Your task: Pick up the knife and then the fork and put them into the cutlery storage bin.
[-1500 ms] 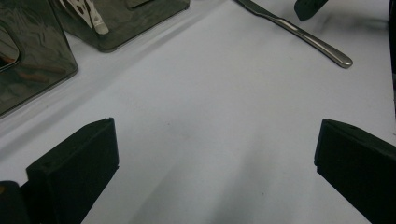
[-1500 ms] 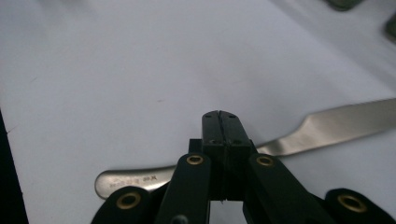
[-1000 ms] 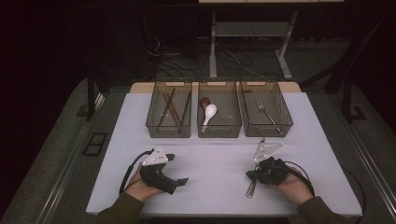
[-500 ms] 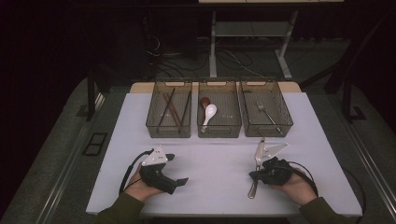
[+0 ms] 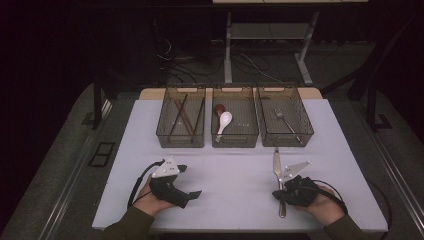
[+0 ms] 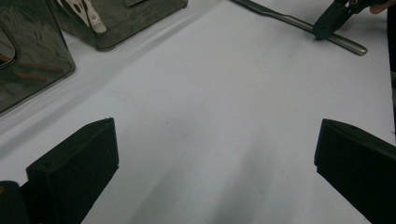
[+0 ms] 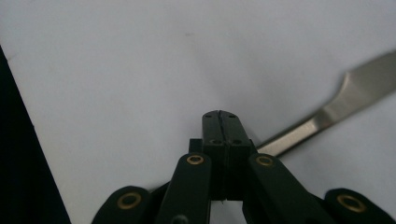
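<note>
A: Where does the knife (image 5: 278, 182) lie, taking the middle basket (image 5: 234, 140) as landmark?

B: I see it on the white desk (image 5: 230, 170), nearer me than that basket and off to its right. It lies flat, blade end pointing toward the baskets, handle end toward the desk's near edge.

A: And the right claw (image 7: 220, 122)?

B: I hold it low over the knife, well nearer me than the middle basket. In the right gripper view its jaws stand together, pad against pad, with the knife passing beneath and behind them; I cannot tell whether they pinch the metal. In the left gripper view its tip sits at the knife's handle part.

A: The left claw (image 5: 192, 193)?

B: It rests on the desk nearer me than the middle basket and off to its left, well apart from the knife. Its jaws stand wide apart with bare desk between them.

A: What fills the baskets?

B: The middle basket holds a white spoon (image 5: 223, 121); the basket to its left holds chopsticks (image 5: 181, 116); the basket to its right holds a fork (image 5: 285, 121).
</note>
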A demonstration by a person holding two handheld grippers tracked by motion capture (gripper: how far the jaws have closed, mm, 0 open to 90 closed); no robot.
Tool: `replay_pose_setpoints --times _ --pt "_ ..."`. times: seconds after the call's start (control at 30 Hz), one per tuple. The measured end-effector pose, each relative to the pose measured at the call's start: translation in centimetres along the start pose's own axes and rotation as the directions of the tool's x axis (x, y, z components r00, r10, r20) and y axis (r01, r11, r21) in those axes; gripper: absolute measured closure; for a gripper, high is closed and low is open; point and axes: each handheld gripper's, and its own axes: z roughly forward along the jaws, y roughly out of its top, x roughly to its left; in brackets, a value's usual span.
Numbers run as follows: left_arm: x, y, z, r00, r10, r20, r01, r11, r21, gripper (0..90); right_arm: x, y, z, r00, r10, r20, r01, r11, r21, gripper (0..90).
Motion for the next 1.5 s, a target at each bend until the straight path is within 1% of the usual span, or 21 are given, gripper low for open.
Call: replay_pose_setpoints --times 0.1,0.23,0.43,0.53,0.73,0.77,0.83,0.9,0.93,1.0,1.07,1.13,1.2,1.23,1.27,1.33,1.4,1.43,1.5 --pt "0.0 0.0 0.0 1.0000 0.000 -0.001 0.000 1.0000 0.002 0.0 -0.2 -0.6 -0.5 0.9999 0.000 0.011 0.000 1.000 0.012 90.0" --pt "0.0 0.0 0.0 1.0000 0.000 -0.001 0.000 1.0000 0.002 0.0 -0.9 -1.2 -1.0 0.9996 0.006 0.028 -0.006 1.000 0.026 90.0" --pt "0.0 0.0 0.0 1.0000 0.002 -0.001 -0.002 1.0000 0.004 0.0 -2.0 -2.2 -1.8 0.9980 0.028 0.056 -0.031 0.998 0.046 90.0" --pt "0.0 0.0 0.0 1.0000 0.002 -0.001 -0.002 1.0000 0.006 0.0 -2.7 -2.7 -2.2 0.9964 0.044 0.072 -0.047 0.998 0.046 90.0" --pt "0.0 0.0 0.0 1.0000 0.002 -0.002 -0.002 1.0000 0.006 0.0 -3.9 -3.0 -2.6 0.9925 0.059 0.107 -0.065 0.996 0.054 90.0" --pt "0.0 0.0 0.0 1.0000 0.002 -0.001 -0.002 1.0000 0.006 0.0 -4.1 -3.1 -2.6 0.9922 0.063 0.107 -0.069 0.996 0.057 90.0" --pt "0.0 0.0 0.1 1.0000 0.000 -0.001 0.000 1.0000 0.005 0.0 -4.3 -3.0 -2.7 0.9939 0.063 0.091 -0.069 0.996 0.061 90.0" --pt "0.0 0.0 0.1 1.0000 -0.001 -0.001 0.001 1.0000 0.004 0.0 -4.4 -2.7 -2.8 0.9950 0.044 0.090 -0.050 0.996 0.068 89.3" --pt "0.0 0.0 0.1 1.0000 -0.001 -0.001 0.001 1.0000 0.003 0.0 -4.5 -2.4 -3.1 0.9962 0.035 0.080 -0.040 0.997 0.061 86.0" --pt "0.0 0.0 0.1 1.0000 -0.004 -0.001 0.004 1.0000 0.002 0.0 -4.8 -1.6 -3.4 0.9983 0.023 0.053 -0.027 0.998 0.065 82.2" --pt "0.0 0.0 0.1 1.0000 -0.002 -0.001 0.002 1.0000 0.004 0.0 -5.1 -0.6 -3.4 0.9983 -0.009 0.057 0.004 0.995 0.097 81.1" --pt "0.0 0.0 0.1 1.0000 -0.001 -0.002 0.001 1.0000 0.003 0.0 -5.4 0.4 -3.0 0.9988 -0.045 0.021 0.042 0.991 0.126 77.5" --pt "0.0 0.0 0.1 1.0000 -0.002 -0.001 0.002 1.0000 0.002 0.0 -5.6 1.3 -2.3 0.9959 -0.089 -0.014 0.090 0.981 0.173 73.3" --pt "0.0 0.0 0.1 1.0000 -0.002 0.000 0.002 1.0000 0.003 0.0 -5.6 1.7 -1.9 0.9942 -0.104 -0.024 0.107 0.976 0.190 72.0" --pt "0.0 0.0 0.1 1.0000 -0.004 0.001 0.004 1.0000 0.003 0.0 -5.7 2.2 -1.5 0.9930 -0.115 -0.024 0.118 0.971 0.208 72.0" --pt "0.0 0.0 0.2 1.0000 -0.004 0.003 0.004 1.0000 0.004 0.0 -5.8 2.9 -0.8 0.9875 -0.153 -0.039 0.157 0.958 0.239 71.0" --pt "0.0 0.0 0.1 1.0000 -0.002 0.005 0.002 1.0000 0.004 0.0 -5.7 3.5 -0.2 0.9840 -0.165 -0.068 0.177 0.945 0.275 71.0" --pt "0.0 0.0 0.1 1.0000 -0.001 0.005 0.001 1.0000 0.004 0.0 -5.6 3.8 0.0 0.9804 -0.180 -0.080 0.196 0.938 0.287 71.7" --pt "0.0 0.0 0.2 1.0000 -0.003 0.006 0.003 1.0000 0.005 0.0 -5.5 4.2 0.4 0.9765 -0.196 -0.089 0.214 0.925 0.314 73.3"
